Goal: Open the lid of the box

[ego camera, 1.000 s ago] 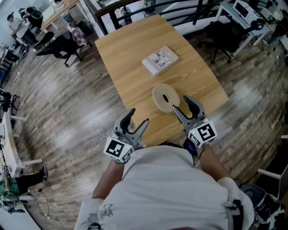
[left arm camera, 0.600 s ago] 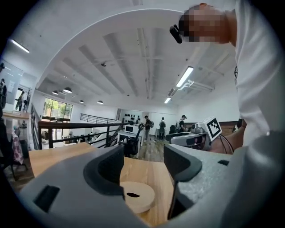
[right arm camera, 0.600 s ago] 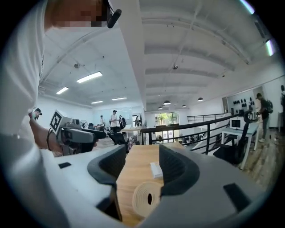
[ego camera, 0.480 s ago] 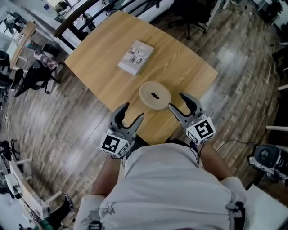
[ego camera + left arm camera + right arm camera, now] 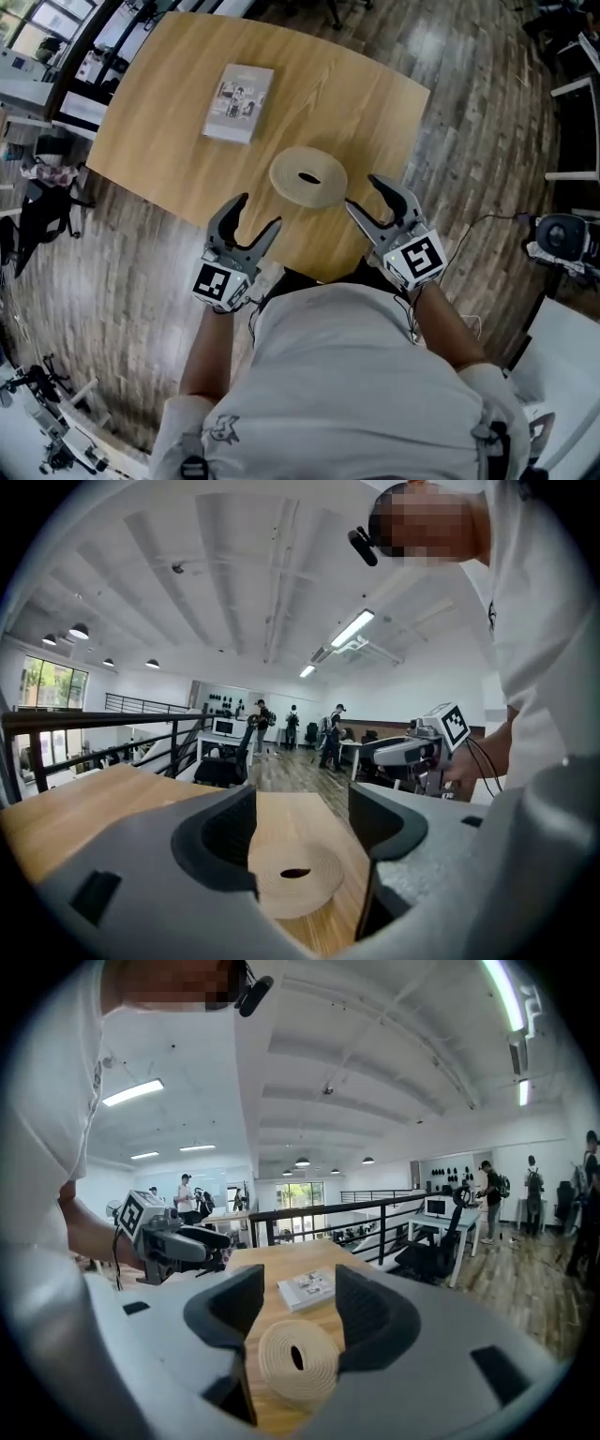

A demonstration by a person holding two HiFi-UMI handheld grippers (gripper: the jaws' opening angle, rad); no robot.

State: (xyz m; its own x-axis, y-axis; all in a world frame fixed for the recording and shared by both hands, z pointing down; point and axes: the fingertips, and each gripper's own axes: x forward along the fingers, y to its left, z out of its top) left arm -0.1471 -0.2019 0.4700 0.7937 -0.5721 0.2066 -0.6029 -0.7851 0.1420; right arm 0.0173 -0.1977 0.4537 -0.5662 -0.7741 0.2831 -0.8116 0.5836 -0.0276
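The box (image 5: pixel 239 101) is flat and whitish with a printed lid, and it lies shut on the far part of the wooden table (image 5: pixel 169 141); it also shows past the roll in the right gripper view (image 5: pixel 309 1288). A beige tape roll (image 5: pixel 308 176) lies flat between the box and me. My left gripper (image 5: pixel 256 214) hovers at the near table edge, left of the roll; its jaws are opening with nothing between them. My right gripper (image 5: pixel 364 192) stands open and empty just right of the roll. Each gripper view looks over the roll (image 5: pixel 292 878) (image 5: pixel 295 1361).
The table's near edge runs under both grippers, with wood-plank floor beyond it. A chair base (image 5: pixel 562 239) stands on the floor at the right. Black chairs (image 5: pixel 42 206) stand left of the table. A railing (image 5: pixel 375 1218) and people (image 5: pixel 333 733) are far behind.
The head view has swung, so the table, box and roll now sit further left and turned. Both grippers keep their places beside the roll. The left jaws look slightly wider.
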